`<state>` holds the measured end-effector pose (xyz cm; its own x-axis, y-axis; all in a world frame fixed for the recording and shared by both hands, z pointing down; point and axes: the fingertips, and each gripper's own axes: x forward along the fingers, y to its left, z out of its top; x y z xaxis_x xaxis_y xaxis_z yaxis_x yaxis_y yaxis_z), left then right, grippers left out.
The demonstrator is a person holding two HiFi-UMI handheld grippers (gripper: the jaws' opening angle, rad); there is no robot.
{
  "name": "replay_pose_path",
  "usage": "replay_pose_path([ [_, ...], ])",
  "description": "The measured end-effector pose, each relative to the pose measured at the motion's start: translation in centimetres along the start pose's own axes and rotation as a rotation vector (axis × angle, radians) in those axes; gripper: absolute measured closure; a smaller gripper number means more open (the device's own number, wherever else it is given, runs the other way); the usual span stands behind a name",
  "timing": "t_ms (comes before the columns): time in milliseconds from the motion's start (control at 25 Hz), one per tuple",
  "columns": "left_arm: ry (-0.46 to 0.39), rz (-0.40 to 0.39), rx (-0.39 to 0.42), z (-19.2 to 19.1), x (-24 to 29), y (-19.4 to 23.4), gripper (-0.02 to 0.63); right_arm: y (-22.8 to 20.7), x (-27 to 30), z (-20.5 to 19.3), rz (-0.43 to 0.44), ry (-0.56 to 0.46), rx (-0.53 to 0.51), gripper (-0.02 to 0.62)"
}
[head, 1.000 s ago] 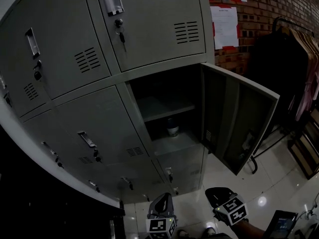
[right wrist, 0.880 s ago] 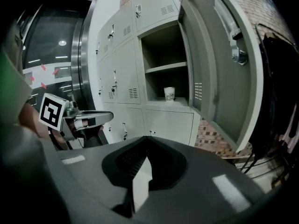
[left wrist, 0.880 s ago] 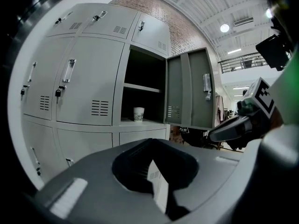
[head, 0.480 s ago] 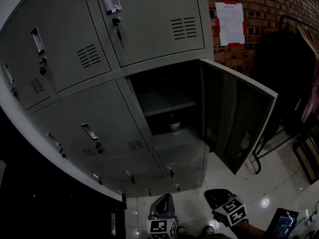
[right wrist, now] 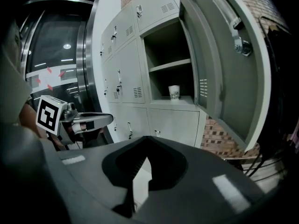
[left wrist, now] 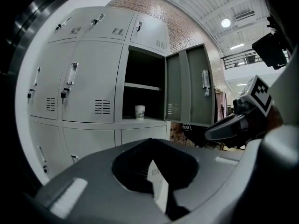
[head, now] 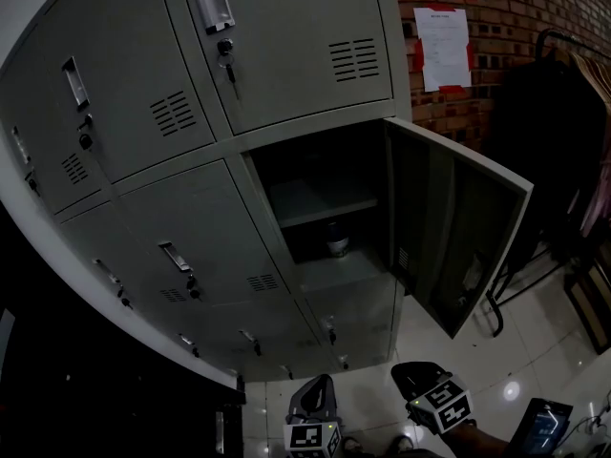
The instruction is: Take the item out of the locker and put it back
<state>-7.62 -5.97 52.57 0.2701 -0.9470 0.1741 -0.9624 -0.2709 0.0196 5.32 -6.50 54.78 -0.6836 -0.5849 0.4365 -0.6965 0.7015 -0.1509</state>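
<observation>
Nearest, the left tool (head: 315, 394) and the right tool (head: 418, 380) are held low over the tiled floor (head: 496, 351), each with its jaws drawn together on nothing. Well beyond them, a white paper cup (head: 337, 243) with dark print is seen standing upright on the bottom of the open locker compartment (head: 286, 160), under its shelf (head: 320, 203). The door (head: 458, 227) is swung wide to the right, and bare floor is left before the opening.

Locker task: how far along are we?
Done: the locker door is open. In hand: nothing; the left tool and right tool are both shut and empty, held low in front. Left: the paper cup sits inside, not yet taken out or returned.
</observation>
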Motion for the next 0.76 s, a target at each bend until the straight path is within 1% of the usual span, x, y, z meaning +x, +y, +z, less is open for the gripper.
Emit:
replay_pose_path([
  [400, 0.000, -0.027, 0.004, 0.2, 0.6, -0.7, 0.609, -0.3, 0.0, 0.3, -0.011, -0.010, 0.004, 0.591],
  [760, -0.002, -0.033, 0.000, 0.1, 1.1, -1.0, 0.609, -0.9, -0.1, 0.4, -0.020, -0.013, 0.001, 0.591],
])
